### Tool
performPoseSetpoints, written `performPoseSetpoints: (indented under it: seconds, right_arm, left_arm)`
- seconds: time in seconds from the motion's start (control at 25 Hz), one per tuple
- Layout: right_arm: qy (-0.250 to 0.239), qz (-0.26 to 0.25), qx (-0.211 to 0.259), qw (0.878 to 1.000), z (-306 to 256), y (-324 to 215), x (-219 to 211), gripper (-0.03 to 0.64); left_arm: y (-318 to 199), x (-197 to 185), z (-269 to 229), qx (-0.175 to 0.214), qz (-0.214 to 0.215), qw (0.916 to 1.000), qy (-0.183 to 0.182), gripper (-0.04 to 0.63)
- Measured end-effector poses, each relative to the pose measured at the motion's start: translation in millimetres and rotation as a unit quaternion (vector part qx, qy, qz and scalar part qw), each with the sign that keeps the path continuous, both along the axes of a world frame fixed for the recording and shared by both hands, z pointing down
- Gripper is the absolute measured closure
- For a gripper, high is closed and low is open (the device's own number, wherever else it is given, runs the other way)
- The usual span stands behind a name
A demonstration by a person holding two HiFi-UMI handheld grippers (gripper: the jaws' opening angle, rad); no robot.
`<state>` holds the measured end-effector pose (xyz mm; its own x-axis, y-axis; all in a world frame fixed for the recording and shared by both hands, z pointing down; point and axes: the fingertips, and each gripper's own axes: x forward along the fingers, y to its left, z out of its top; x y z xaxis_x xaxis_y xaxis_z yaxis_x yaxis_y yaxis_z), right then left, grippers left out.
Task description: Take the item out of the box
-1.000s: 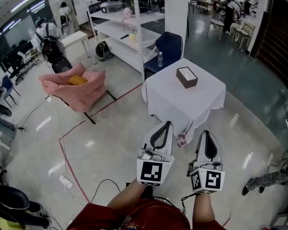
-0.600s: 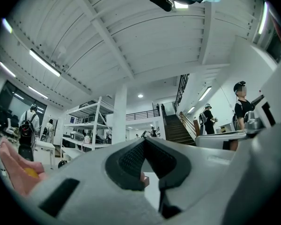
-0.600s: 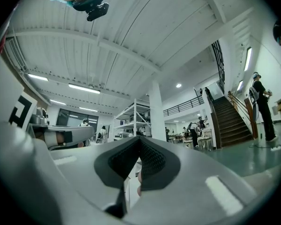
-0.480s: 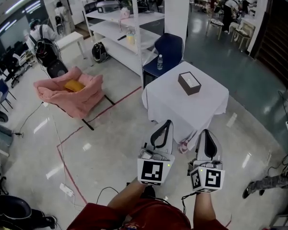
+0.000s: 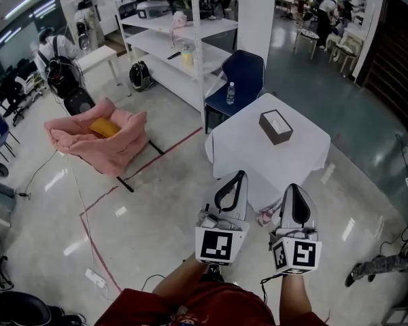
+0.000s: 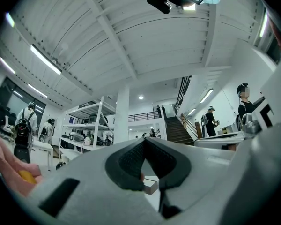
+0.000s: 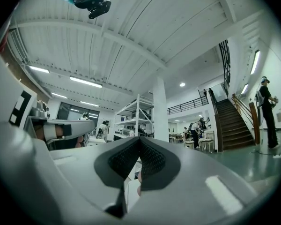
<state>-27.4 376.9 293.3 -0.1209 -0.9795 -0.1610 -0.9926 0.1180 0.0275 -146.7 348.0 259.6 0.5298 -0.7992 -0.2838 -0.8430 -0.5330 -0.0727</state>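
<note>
A brown box (image 5: 276, 127) with a white top opening sits on a table draped in a white cloth (image 5: 251, 156), ahead of me. Both grippers are held side by side above the floor, short of the table's near edge and pointing toward it. My left gripper (image 5: 239, 174) is shut with nothing in it, and the left gripper view shows its pads meeting at the tip (image 6: 144, 140), with the box (image 6: 150, 186) small below them. My right gripper (image 5: 294, 188) is also shut and empty (image 7: 139, 138).
A blue chair (image 5: 241, 73) and a water bottle (image 5: 230, 92) stand behind the table, next to a white pillar (image 5: 258, 12) and white shelving (image 5: 183, 46). A pink armchair (image 5: 98, 138) is to the left. Cables and red tape lines cross the glossy floor. People stand far off.
The table and box have come closer in the head view as I move forward. Both grippers travel with me and stay shut in the same pose.
</note>
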Motion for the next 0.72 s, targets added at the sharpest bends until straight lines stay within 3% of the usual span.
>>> performPoseSetpoints:
  seconds: [0.72]
  right_arm:
    - [-0.003, 0.044, 0.001, 0.999, 4, -70, 5, 0.615]
  left_arm:
    - [-87, -14, 2, -0.001, 0.021, 0.9998, 0.003, 0.592]
